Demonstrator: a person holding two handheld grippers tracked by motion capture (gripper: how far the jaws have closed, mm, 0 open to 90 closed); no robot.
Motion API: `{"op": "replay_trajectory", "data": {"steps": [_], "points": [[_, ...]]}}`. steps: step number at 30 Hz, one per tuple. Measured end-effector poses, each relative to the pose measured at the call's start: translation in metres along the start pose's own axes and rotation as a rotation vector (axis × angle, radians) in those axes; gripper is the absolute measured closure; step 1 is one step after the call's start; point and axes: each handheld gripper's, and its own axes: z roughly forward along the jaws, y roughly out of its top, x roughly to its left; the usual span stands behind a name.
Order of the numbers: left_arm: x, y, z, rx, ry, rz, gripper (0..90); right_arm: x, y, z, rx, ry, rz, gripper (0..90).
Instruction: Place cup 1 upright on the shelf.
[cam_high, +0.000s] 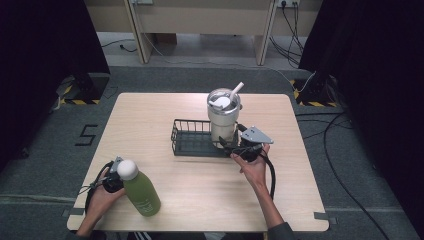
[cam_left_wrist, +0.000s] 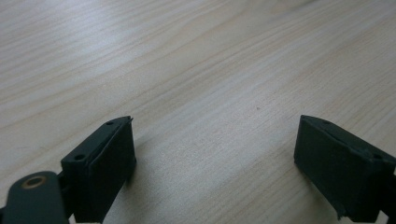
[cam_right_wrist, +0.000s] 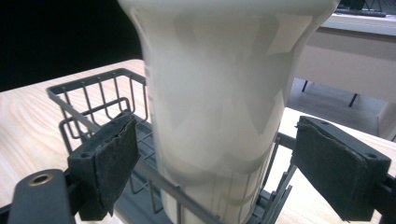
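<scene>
Tumbler standing in wire basket, frame centre; right tongs spread astride its base, apparently after release. Left tongs spread above worktop, beside green bottle.

So the table has a wire basket sitting around its middle, and a tumbler stands upright in the basket's right end, straw poking up out of its lid. The right gripper is just right of and in front of the tumbler, jaws spread either side of its base, looks like not touching. A bottle stands at the front left, with the left gripper right beside it on its left, jaws apart over bare tabletop.
</scene>
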Motion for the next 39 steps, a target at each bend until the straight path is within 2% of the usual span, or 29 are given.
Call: {"op": "replay_trajectory", "data": {"steps": [17, 27, 39], "points": [[0.0, 0.0, 0.0, 0.0, 0.0, 0.0, 11.8, 0.01, -0.002, -0.031, -0.022, 0.027, -0.021, 14.8], [0.0, 0.0, 0.0, 0.0, 0.0, 0.001, 11.8, 0.009, -0.008, -0.043, -0.001, 0.017, -0.019, 14.8], [0.0, 0.0, 0.0, 0.0, 0.0, 0.001, 11.9, 0.006, -0.014, -0.067, -0.001, 0.001, -0.008, 14.8]]}}
